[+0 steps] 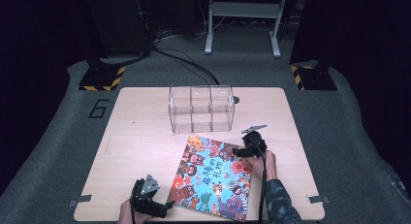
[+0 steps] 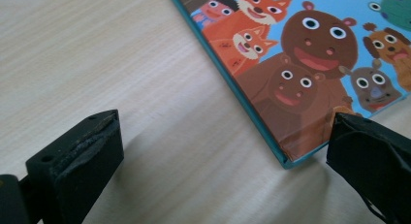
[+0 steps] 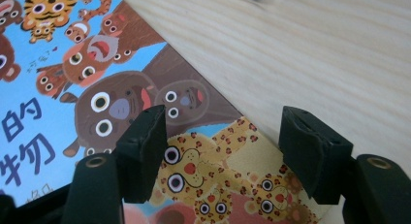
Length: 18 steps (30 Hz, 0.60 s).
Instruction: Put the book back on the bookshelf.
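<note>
A children's picture book (image 1: 213, 178) with cartoon animals on a blue cover lies flat on the wooden table, front of centre. My left gripper (image 1: 167, 207) sits at the book's near left corner. In the left gripper view its jaws (image 2: 223, 132) stand wide open, and the book's corner (image 2: 291, 156) rests on the table just inside the right-hand jaw. My right gripper (image 1: 238, 151) is at the book's far right edge. In the right gripper view it (image 3: 225, 120) hovers over the book's corner (image 3: 97, 88), jaws partly apart with nothing pressed between them.
A clear plastic box (image 1: 201, 109) with three empty compartments stands on the table (image 1: 140, 141) behind the book. Metal brackets (image 1: 79, 200) clamp the table's front corners. Bare wood lies to the left and right of the book.
</note>
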Each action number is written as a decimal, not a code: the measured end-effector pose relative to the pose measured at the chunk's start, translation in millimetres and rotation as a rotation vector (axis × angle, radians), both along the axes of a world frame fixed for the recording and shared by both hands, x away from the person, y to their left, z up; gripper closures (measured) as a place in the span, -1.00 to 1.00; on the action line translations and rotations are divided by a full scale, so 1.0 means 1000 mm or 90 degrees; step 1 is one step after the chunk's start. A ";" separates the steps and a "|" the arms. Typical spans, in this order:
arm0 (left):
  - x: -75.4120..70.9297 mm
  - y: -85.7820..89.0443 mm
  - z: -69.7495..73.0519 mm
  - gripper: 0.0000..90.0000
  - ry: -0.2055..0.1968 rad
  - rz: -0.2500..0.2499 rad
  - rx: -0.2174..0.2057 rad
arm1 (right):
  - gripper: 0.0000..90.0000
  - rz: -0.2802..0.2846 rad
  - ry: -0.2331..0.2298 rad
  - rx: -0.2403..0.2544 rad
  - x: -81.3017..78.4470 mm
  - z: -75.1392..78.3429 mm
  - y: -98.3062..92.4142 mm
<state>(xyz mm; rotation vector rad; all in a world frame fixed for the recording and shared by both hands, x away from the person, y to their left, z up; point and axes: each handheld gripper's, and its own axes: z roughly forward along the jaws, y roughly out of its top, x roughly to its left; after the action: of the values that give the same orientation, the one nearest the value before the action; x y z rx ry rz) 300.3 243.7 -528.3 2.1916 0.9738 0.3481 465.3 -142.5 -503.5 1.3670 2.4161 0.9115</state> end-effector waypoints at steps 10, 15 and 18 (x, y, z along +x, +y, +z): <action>0.036 0.011 0.003 -1.00 0.009 0.021 0.016 | -0.15 -0.038 0.025 0.018 -0.023 0.000 -0.024; 0.053 0.014 0.005 -1.00 0.017 0.028 0.020 | -0.07 -0.045 0.030 0.036 -0.036 -0.002 -0.034; 0.063 0.015 0.005 -1.00 0.018 0.030 0.025 | -0.03 -0.047 0.033 0.037 -0.042 -0.001 -0.037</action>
<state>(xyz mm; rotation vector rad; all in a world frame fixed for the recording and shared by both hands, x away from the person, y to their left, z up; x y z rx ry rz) 363.2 259.0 -523.2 2.2174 1.0433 0.3611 422.9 -179.5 -504.9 1.5081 2.3772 0.9463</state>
